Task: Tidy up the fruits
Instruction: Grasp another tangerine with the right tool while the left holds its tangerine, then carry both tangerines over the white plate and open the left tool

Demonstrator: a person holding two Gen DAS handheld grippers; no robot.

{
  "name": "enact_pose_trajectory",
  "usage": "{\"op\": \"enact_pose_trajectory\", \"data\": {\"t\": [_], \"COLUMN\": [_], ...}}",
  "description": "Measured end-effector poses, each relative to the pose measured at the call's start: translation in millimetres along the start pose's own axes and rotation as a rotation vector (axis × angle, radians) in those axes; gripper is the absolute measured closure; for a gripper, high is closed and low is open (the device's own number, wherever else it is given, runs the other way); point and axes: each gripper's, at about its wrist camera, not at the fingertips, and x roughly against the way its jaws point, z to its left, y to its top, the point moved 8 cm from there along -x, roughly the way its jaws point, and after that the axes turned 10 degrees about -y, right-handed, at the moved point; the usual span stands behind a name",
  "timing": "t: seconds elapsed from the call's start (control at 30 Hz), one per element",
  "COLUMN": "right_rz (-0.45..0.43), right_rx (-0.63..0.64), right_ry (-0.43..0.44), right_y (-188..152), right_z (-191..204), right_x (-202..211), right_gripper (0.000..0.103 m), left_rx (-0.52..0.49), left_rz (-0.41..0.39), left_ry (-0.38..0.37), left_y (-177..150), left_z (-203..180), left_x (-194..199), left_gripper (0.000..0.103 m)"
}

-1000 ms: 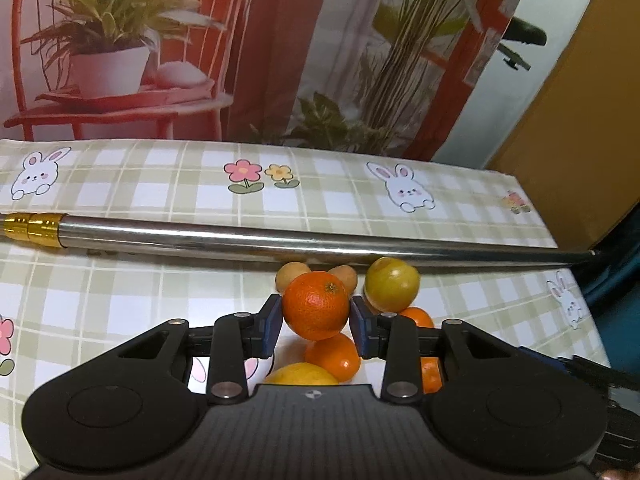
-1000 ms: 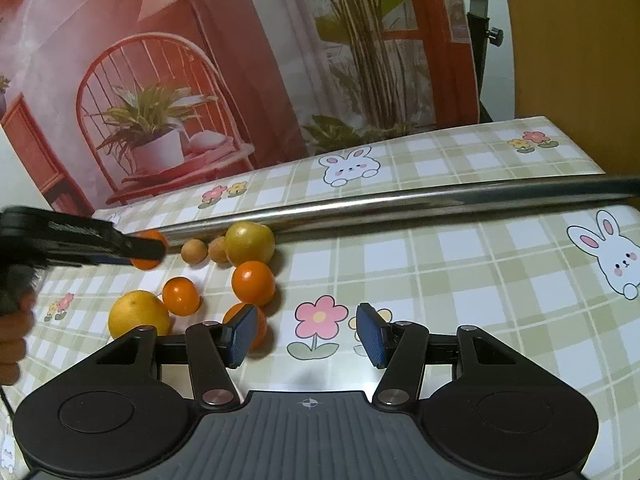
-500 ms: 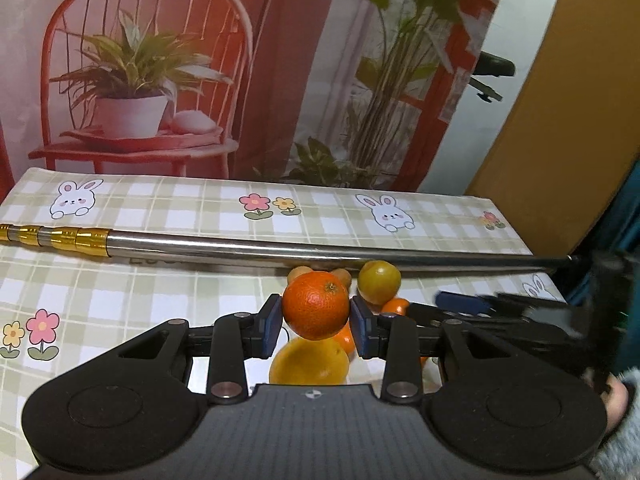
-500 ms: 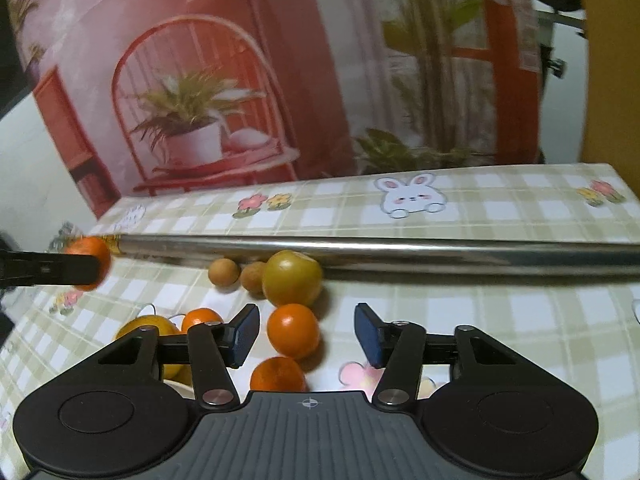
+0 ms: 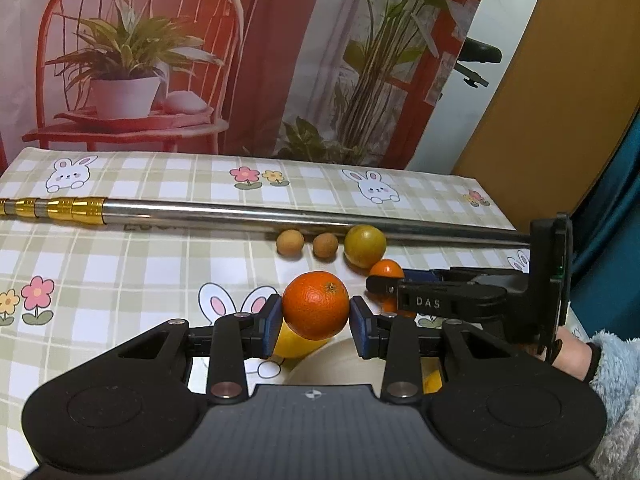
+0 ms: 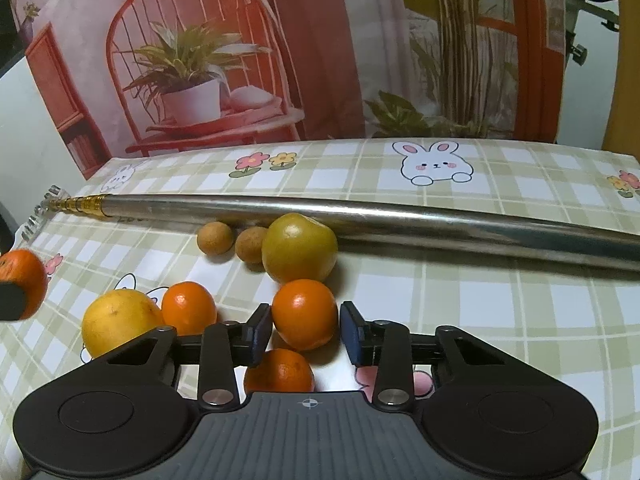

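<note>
My left gripper (image 5: 315, 318) is shut on a tangerine (image 5: 315, 304) and holds it above the checked tablecloth; that fruit shows at the left edge of the right wrist view (image 6: 22, 282). My right gripper (image 6: 306, 326) is closing, and its blue pads sit against both sides of a second tangerine (image 6: 305, 314) on the cloth. Around it lie a third tangerine (image 6: 188, 306), another one (image 6: 280, 372) partly under the gripper, a large yellow citrus (image 6: 118, 320), a yellow-green round fruit (image 6: 299, 253) and two small brown fruits (image 6: 215, 238).
A long metal pole (image 5: 240, 218) with a gold end lies across the table just behind the fruits. A cream round dish (image 5: 340, 364) shows under my left gripper. A hand in a fluffy blue sleeve (image 5: 612, 364) holds the right gripper. A printed backdrop stands behind the table.
My left gripper carried its tangerine up and away from the pile. My right gripper moved in over the fruits, and its jaws narrowed around one tangerine.
</note>
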Motion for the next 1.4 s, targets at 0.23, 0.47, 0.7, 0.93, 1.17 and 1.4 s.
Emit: {"op": "enact_pose_trajectory", "data": {"t": [0.23,0.47,0.7,0.93,1.17,1.4], "right_rz": [-0.009,-0.070,-0.136,-0.137,-0.130,-0.123], "right_rx": [-0.010,-0.048,-0.095,-0.111,-0.128,-0.121], "right_ry": [-0.005,-0.016,-0.030,-0.062,-0.057,-0.056], "right_y": [-0.9,-4.1,-16.4,-37.3,-50.0,-53.7], "right_z": [-2.9,-14.7,-28.6,-31.8,-31.3,-29.6], "right_x": [3.6,30.6,74.1,95.8,105.0,106.3], "right_gripper": [0.071,0.071,0.071,0.071,0.071,0.071], "left_rx": [-0.001,-0.020,-0.038,-0.045,-0.061,-0.067], "left_rz": [0.004,0.022,0.069,0.146,0.190,0.200], "left_ry": [0.001,0.002,-0.013,-0.018,0.007,0.028], "left_y": [-6.4,-14.5,-29.6,-47.6,-61.8,-67.4], "left_z": [-1.8,-4.9,-10.1,-10.3,-7.9,-2.9], "left_x": [2.2,1.7,-4.4,-21.3,-31.0,-33.9], "left_gripper": [0.065,0.065,0.065,0.065,0.065,0.064]}}
